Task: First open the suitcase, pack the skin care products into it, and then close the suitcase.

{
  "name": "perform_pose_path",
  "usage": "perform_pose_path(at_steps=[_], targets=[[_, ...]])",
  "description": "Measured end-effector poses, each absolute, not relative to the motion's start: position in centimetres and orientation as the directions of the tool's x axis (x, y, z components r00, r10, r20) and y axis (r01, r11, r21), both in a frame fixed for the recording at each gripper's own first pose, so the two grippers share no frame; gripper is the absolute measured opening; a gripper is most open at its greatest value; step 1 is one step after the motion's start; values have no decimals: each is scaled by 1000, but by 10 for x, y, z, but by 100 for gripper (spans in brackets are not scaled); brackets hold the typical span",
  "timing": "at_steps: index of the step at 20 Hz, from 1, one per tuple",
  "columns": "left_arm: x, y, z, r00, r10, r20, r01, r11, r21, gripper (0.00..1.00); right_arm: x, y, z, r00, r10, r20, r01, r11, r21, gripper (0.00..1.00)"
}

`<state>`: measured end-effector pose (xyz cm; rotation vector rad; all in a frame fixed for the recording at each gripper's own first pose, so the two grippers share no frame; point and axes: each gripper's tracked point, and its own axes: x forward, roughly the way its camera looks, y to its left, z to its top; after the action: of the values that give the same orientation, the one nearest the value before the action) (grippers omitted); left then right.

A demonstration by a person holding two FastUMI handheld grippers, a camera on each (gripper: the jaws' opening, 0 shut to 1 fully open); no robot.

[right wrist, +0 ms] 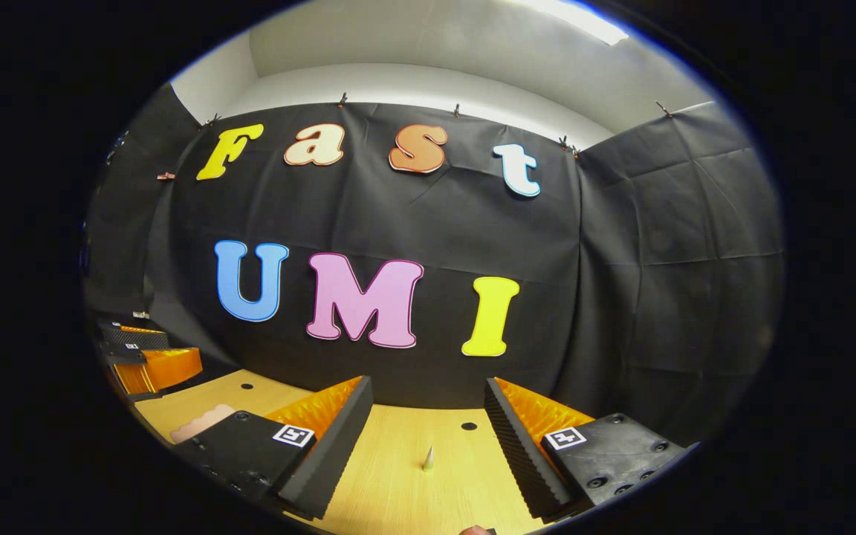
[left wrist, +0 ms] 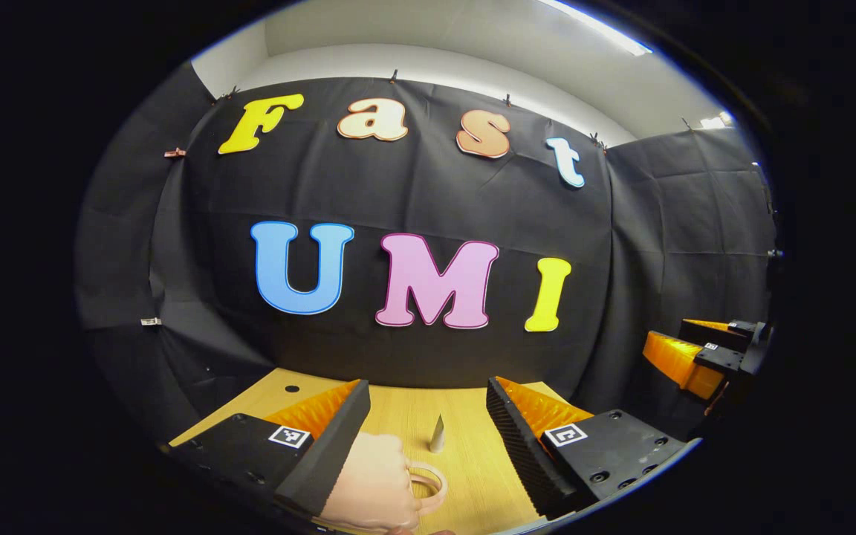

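Left gripper (left wrist: 428, 427) spread, empty. Pink suitcase (left wrist: 372, 483) with looped handle lies low between its fingers, touching the left one; long axis unclear. Small pointed tube (left wrist: 437, 435) stands upright ahead, tip up. Right gripper (right wrist: 428, 423) spread, empty, the tube (right wrist: 428, 459) dead ahead. Left is nearer the case.

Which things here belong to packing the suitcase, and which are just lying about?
For the job:
- pink case with a loop handle, probably the suitcase
- small pale tube standing upright, probably skin care
- left gripper, open
- right gripper, open

Not part of it:
- wooden table
- clip on the cloth wall
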<state>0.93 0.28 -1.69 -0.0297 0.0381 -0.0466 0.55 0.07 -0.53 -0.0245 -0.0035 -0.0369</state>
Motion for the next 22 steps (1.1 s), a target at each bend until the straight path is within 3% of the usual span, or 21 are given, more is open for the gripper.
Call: perform_pose_path(at_steps=[4,8,11,15,18,22], targets=[[14,-6,-28,995,-83,-52,81,996,-42,99,9,2,-7,999,-39,8,39,999,-19,96],[32,-32,-84,957,-181,-228,153,979,-134,99,6,-2,-11,1000,-22,4,22,1000,-15,96],[52,-48,-140,900,-195,-389,164,980,-113,98,13,-24,-14,999,-36,33,37,998,-53,96],[80,-73,-220,778,-189,-599,140,982,-129,96,33,-50,-40,999,-36,23,37,998,-41,95],[98,-77,-277,623,-149,-768,54,988,-148,96,57,-77,-71,999,-34,-22,33,999,-20,96],[120,-72,-341,478,-76,-875,-47,993,-112,97,89,-132,-107,995,-56,-80,56,998,-1,96]])
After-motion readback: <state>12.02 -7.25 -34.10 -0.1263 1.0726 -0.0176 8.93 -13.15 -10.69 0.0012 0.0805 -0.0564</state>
